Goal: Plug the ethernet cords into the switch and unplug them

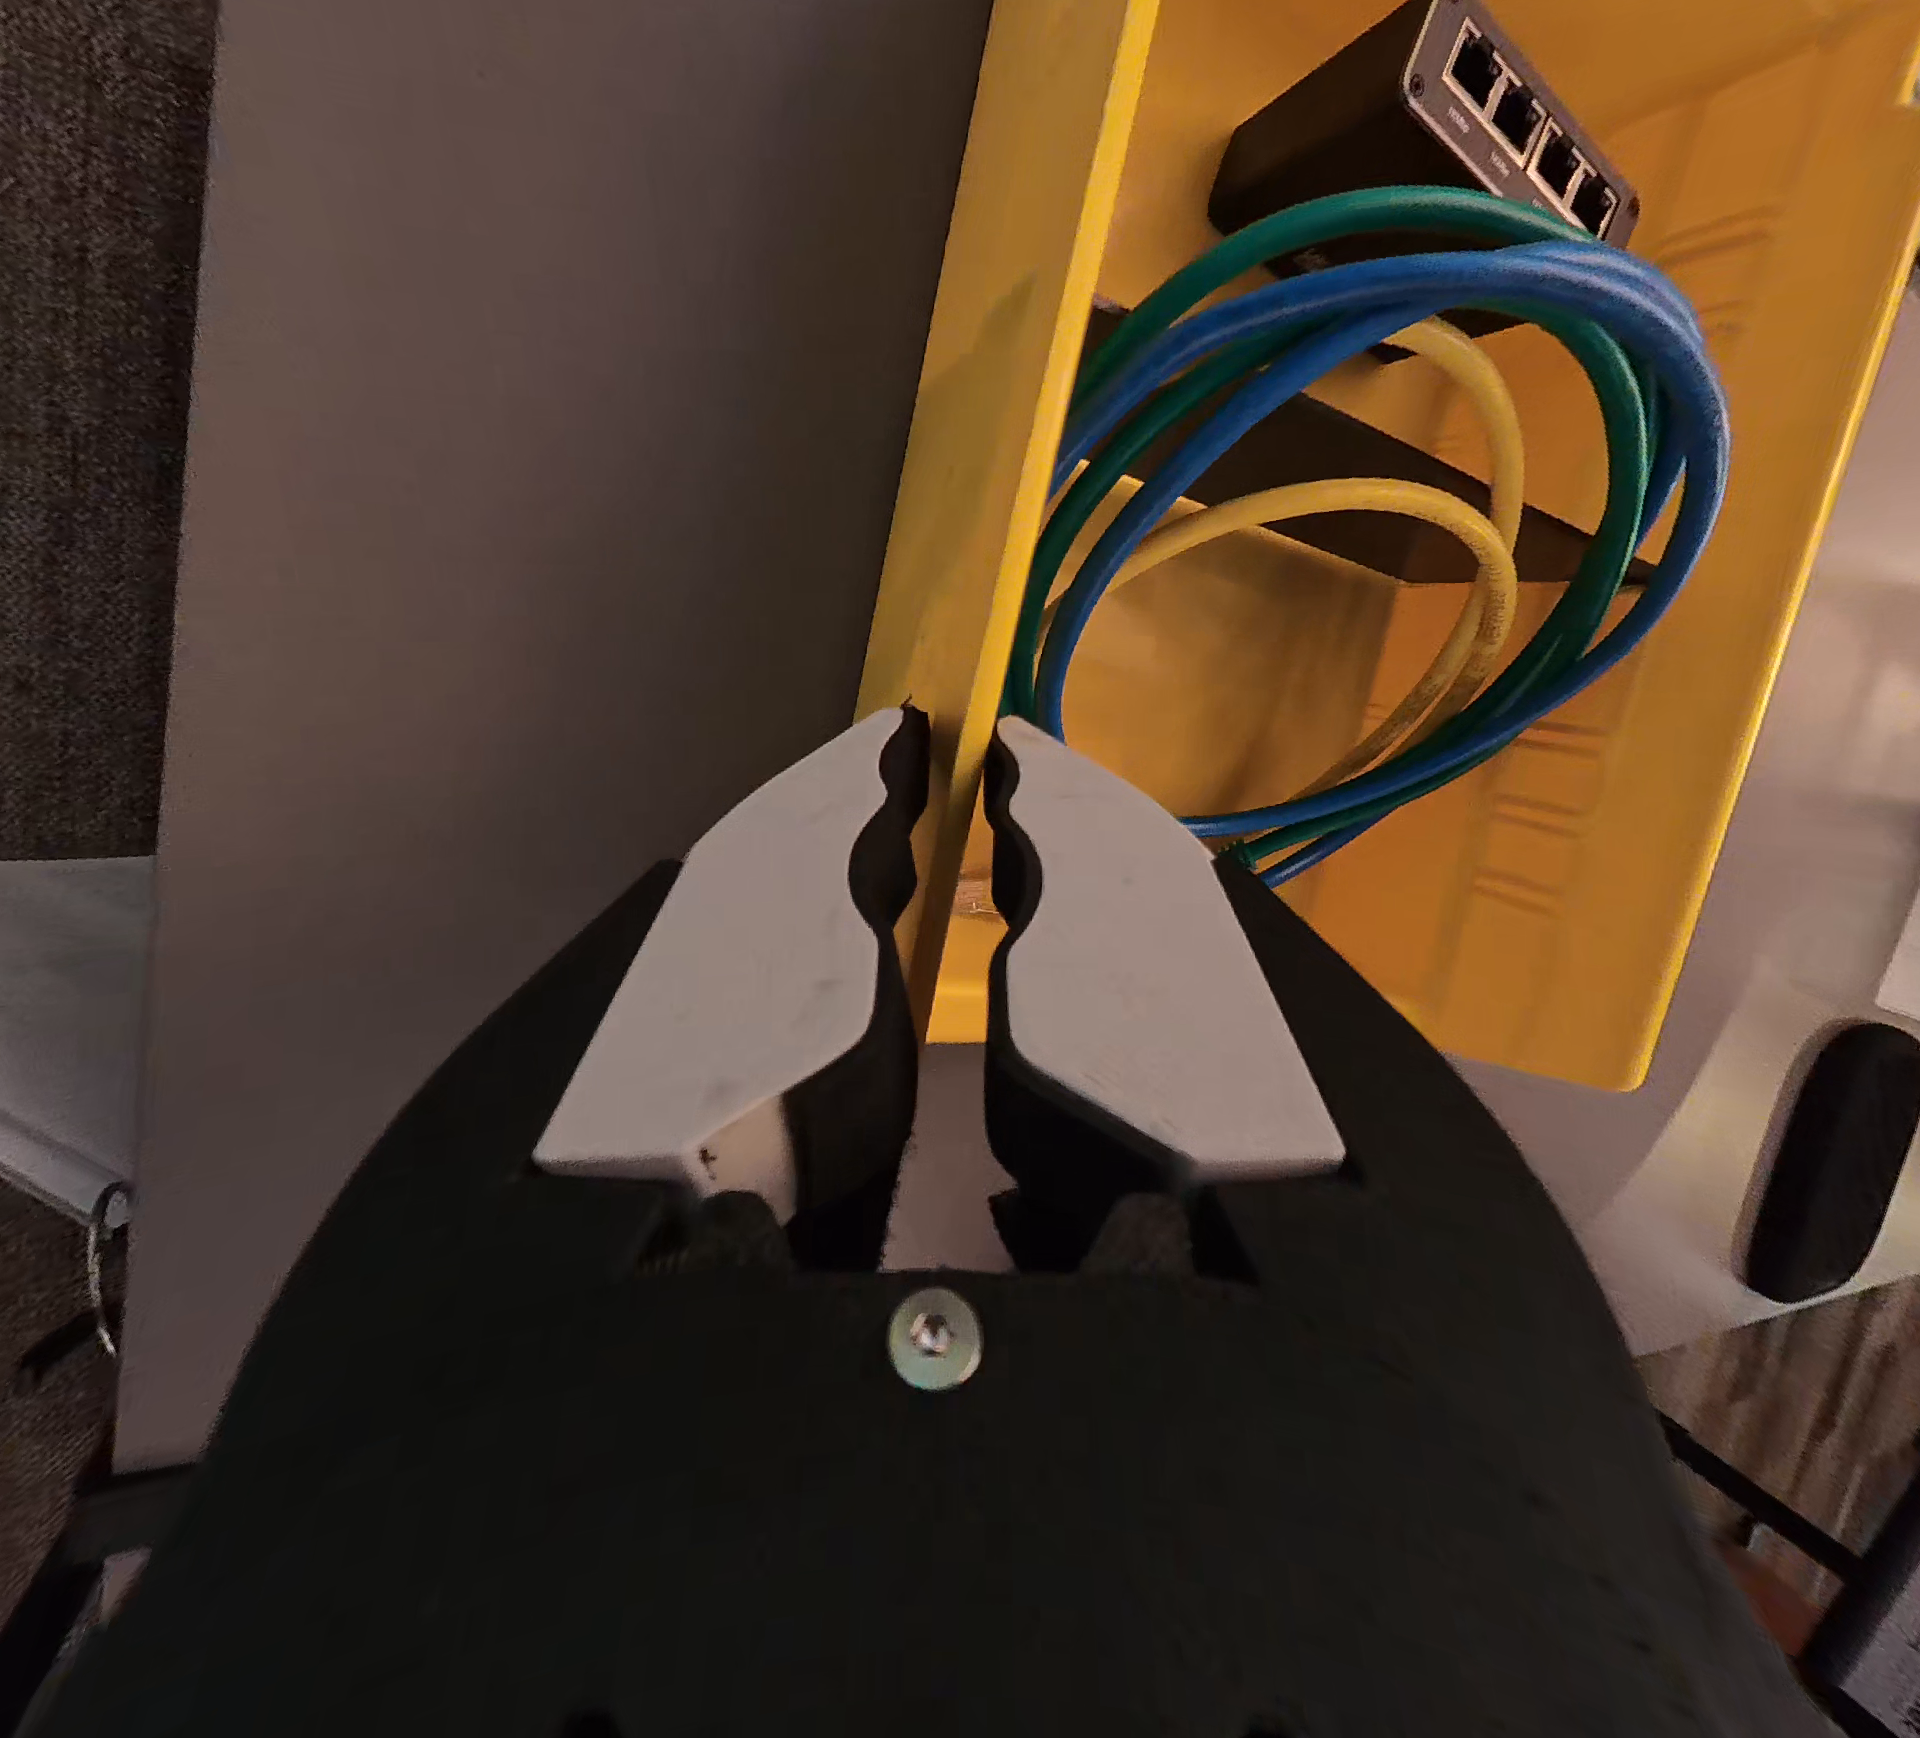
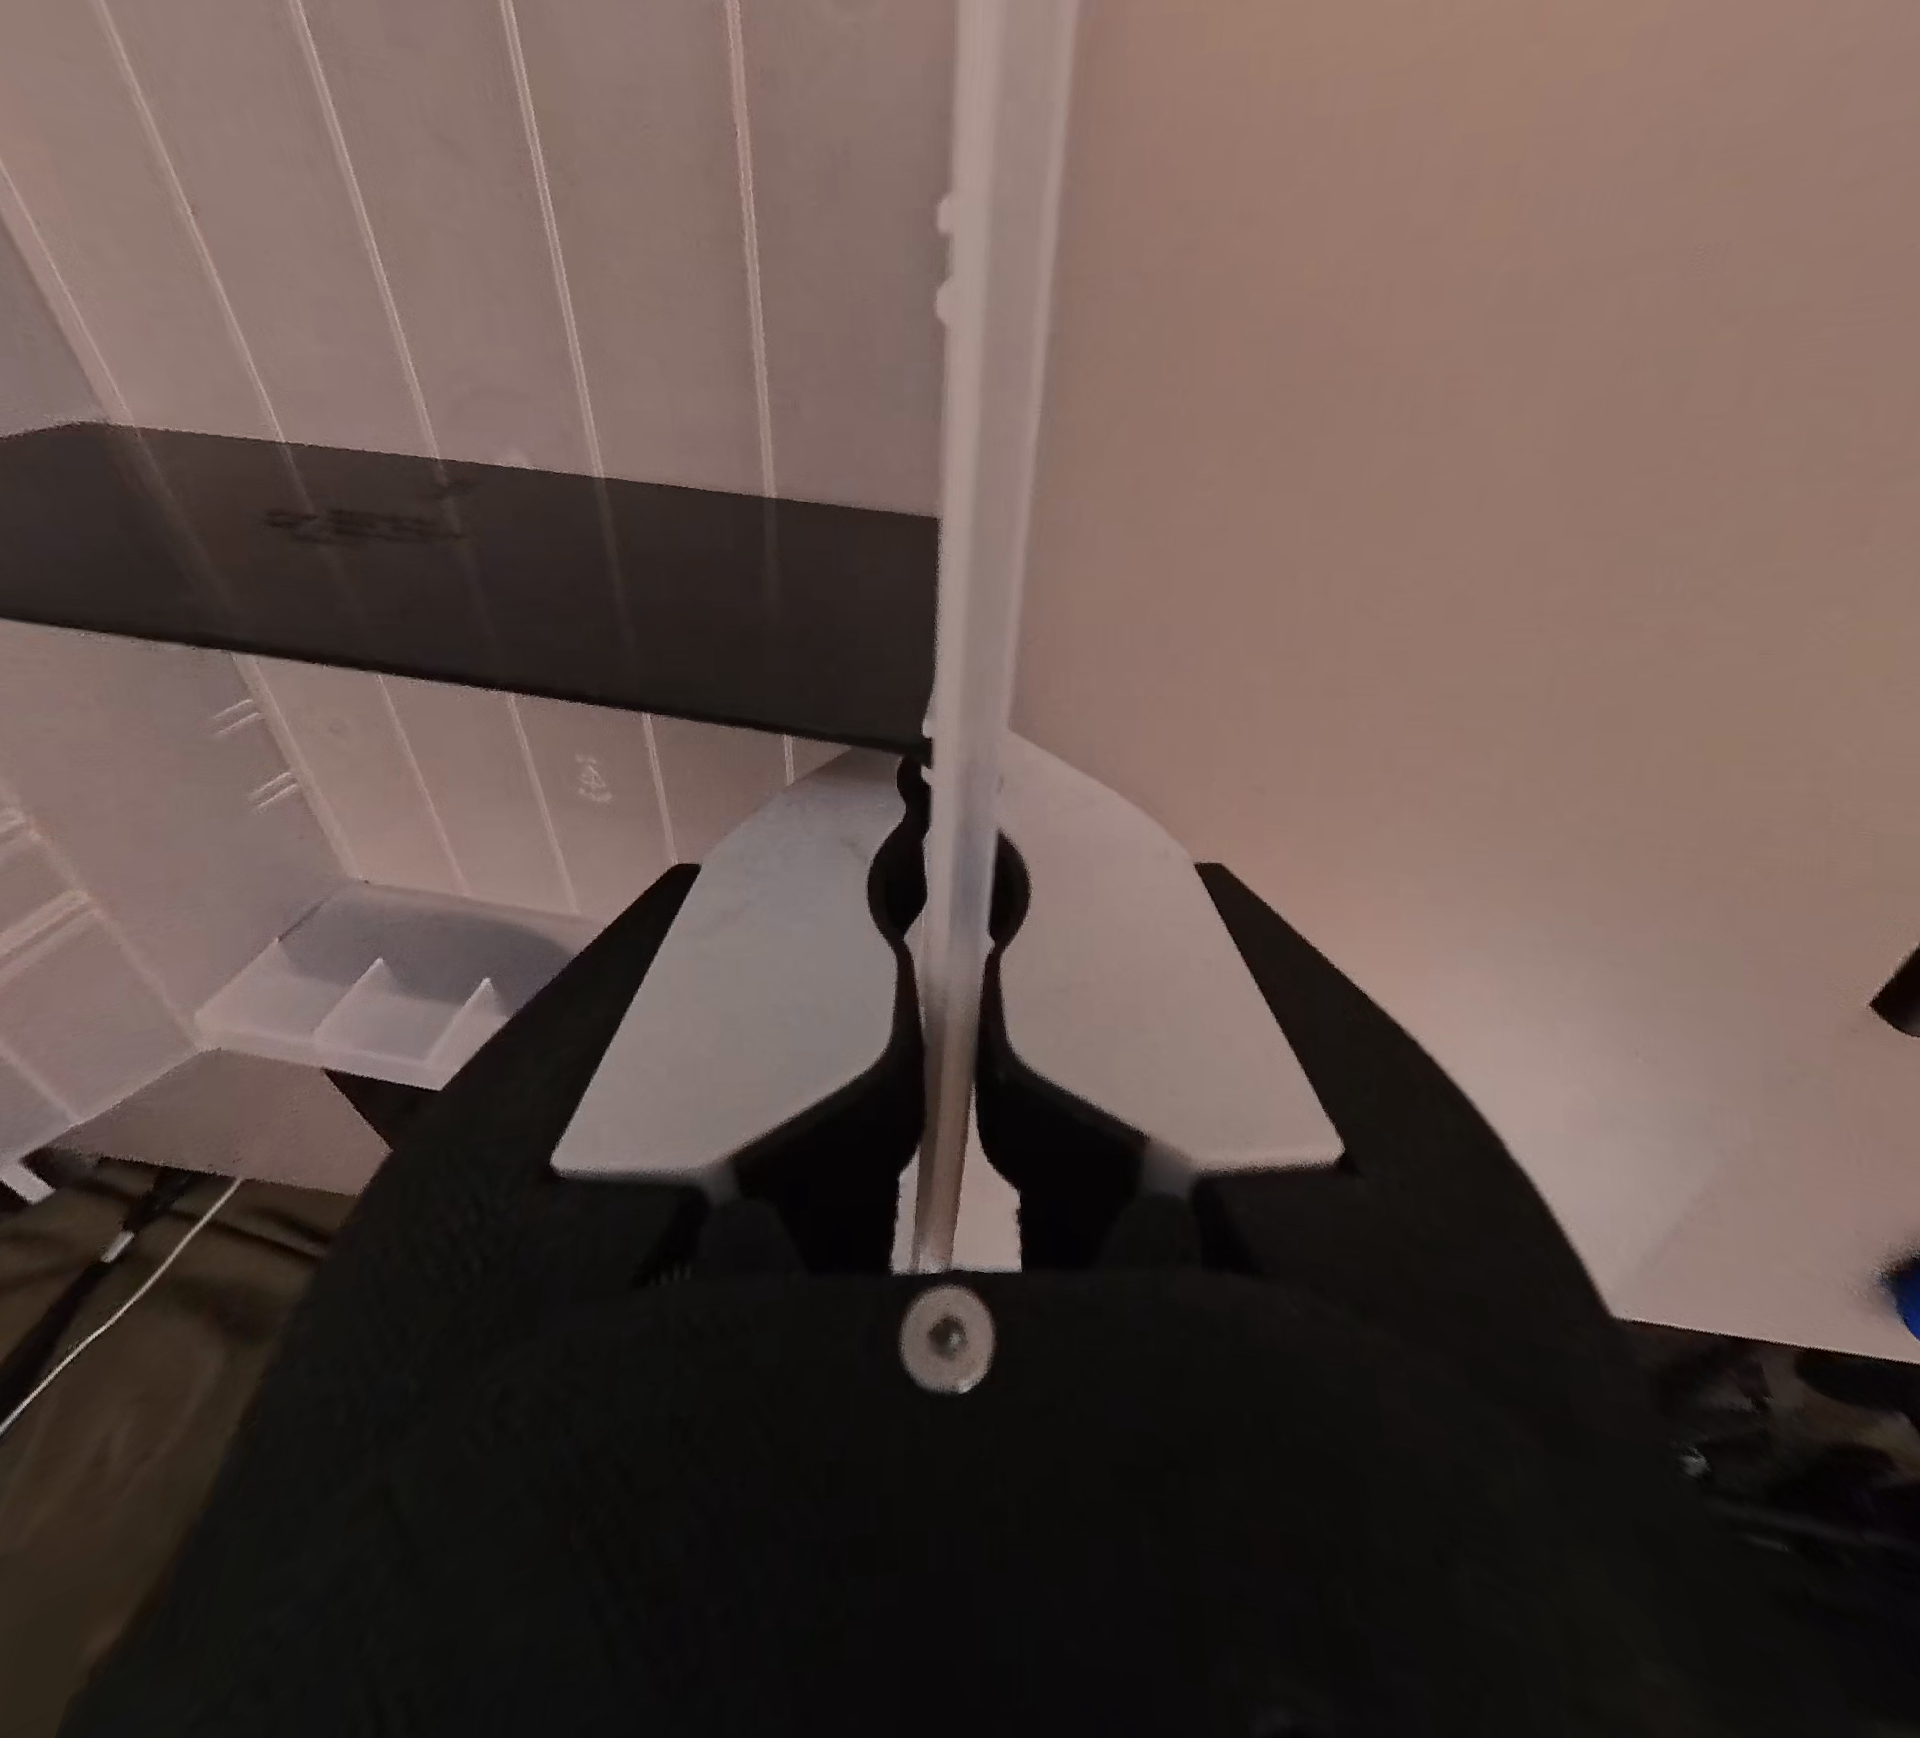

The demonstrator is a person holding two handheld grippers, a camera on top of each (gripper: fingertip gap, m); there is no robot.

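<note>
A black switch (image 1: 1351,119) with a row of empty ports lies in a yellow plastic tray (image 1: 1039,338). Blue (image 1: 1455,286), green (image 1: 1382,208) and yellow (image 1: 1351,499) ethernet cords lie coiled below it; their plugs are hidden. My left gripper (image 1: 951,732) is shut on the tray's near rim. My right gripper (image 2: 961,774) is shut on the thin edge of a clear ribbed plastic panel (image 2: 1003,338). Neither the switch nor the cords show in the right wrist view.
A white tabletop (image 1: 571,441) lies under the tray and also shows in the right wrist view (image 2: 1455,441). A black bar (image 2: 468,576) crosses the clear panel. A small clear compartment box (image 2: 384,992) sits lower left. A white object with a black oval (image 1: 1829,1169) is at the right. One gripper's finger ends stand about 90 cm off the other's. My left tips are roughly 15 cm from the black switch (image 1: 1351,119).
</note>
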